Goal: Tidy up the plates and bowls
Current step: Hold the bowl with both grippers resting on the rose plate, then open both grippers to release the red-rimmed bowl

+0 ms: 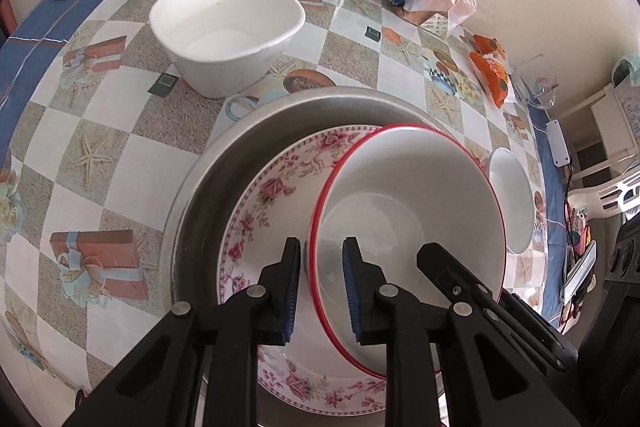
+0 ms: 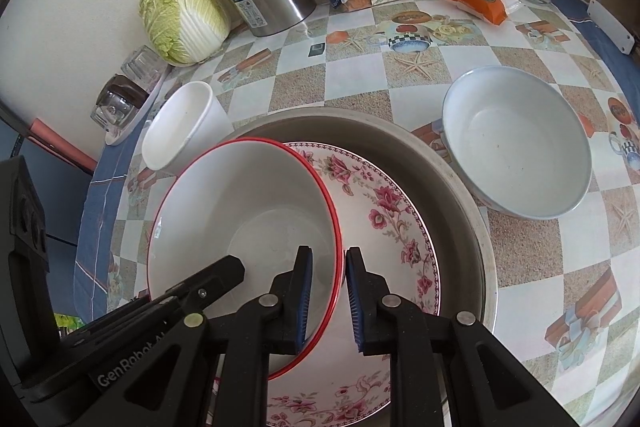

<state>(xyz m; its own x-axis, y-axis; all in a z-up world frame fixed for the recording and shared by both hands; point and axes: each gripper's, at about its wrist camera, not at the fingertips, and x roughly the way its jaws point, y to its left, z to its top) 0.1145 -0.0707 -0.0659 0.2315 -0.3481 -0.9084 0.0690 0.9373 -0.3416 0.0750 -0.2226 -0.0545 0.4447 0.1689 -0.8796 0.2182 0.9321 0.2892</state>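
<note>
I find the steel basin [image 1: 208,195] at lower centre of both views, serving as the nest: floral plate [image 1: 260,211] inside it, red-rimmed bowl [image 1: 400,195] on the plate. My left gripper [image 1: 321,281] and right gripper [image 2: 329,293] straddle opposite walls of that bowl, narrowly open, pads not visibly pressing; I judge neither is gripping it.
</note>
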